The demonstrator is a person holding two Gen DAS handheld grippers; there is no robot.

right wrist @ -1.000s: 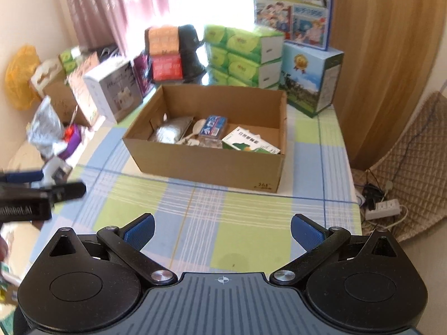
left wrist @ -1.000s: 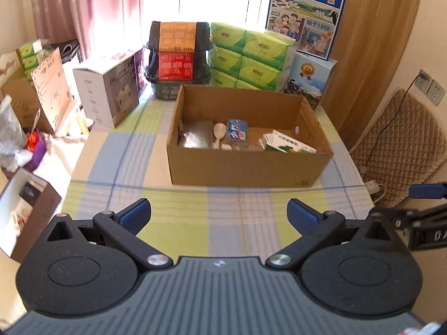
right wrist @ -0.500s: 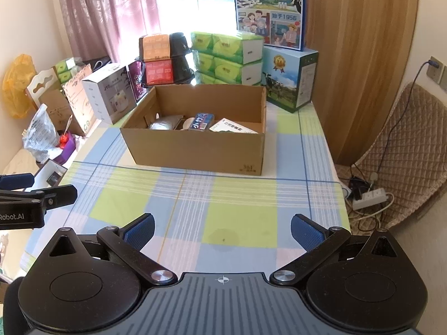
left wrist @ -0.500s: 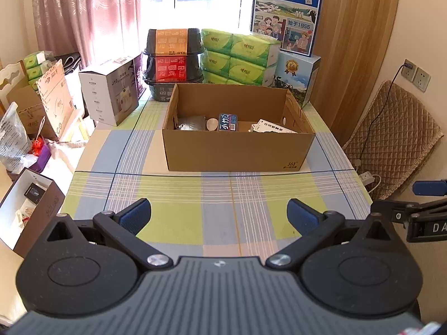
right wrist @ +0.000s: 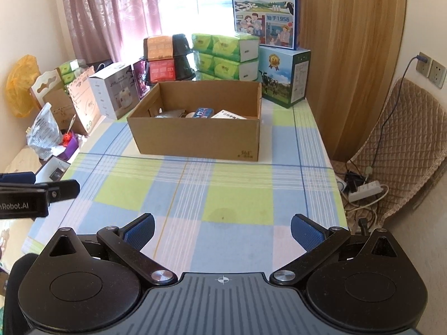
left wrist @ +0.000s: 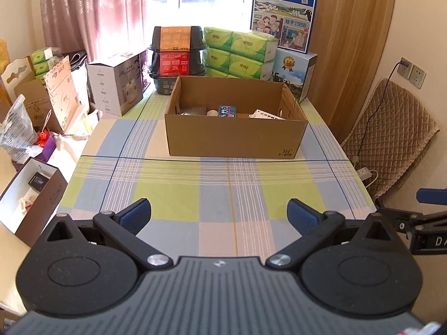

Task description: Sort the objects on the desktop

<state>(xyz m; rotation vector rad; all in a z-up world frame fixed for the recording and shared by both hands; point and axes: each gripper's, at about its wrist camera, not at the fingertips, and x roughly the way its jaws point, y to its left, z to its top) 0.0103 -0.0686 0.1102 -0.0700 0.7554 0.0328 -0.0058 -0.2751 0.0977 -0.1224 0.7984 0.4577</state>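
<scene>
A brown cardboard box [left wrist: 234, 136] [right wrist: 195, 136] stands in the middle of the checked tablecloth [left wrist: 212, 192] [right wrist: 223, 192]. Over its front wall I see a blue packet [left wrist: 226, 110] [right wrist: 203, 112], a white printed carton [left wrist: 265, 114] [right wrist: 227, 115] and a silvery pouch [left wrist: 192, 110]. My left gripper [left wrist: 219, 216] hangs open and empty over the near part of the table, well back from the box. My right gripper [right wrist: 222, 229] is open and empty too, at the same distance. Each gripper shows at the edge of the other's view.
Behind the box stand green tissue packs [left wrist: 240, 53], stacked black containers [left wrist: 177, 53], blue milk cartons [left wrist: 293, 78] and a white appliance box [left wrist: 116, 82]. Open boxes and bags [left wrist: 30, 187] crowd the floor on the left. A padded chair [left wrist: 391, 128] and a power strip [right wrist: 366, 189] lie to the right.
Both grippers have drawn back and lowered from the cardboard box, so its contents are now mostly hidden by the front wall. Both stayed open and empty.
</scene>
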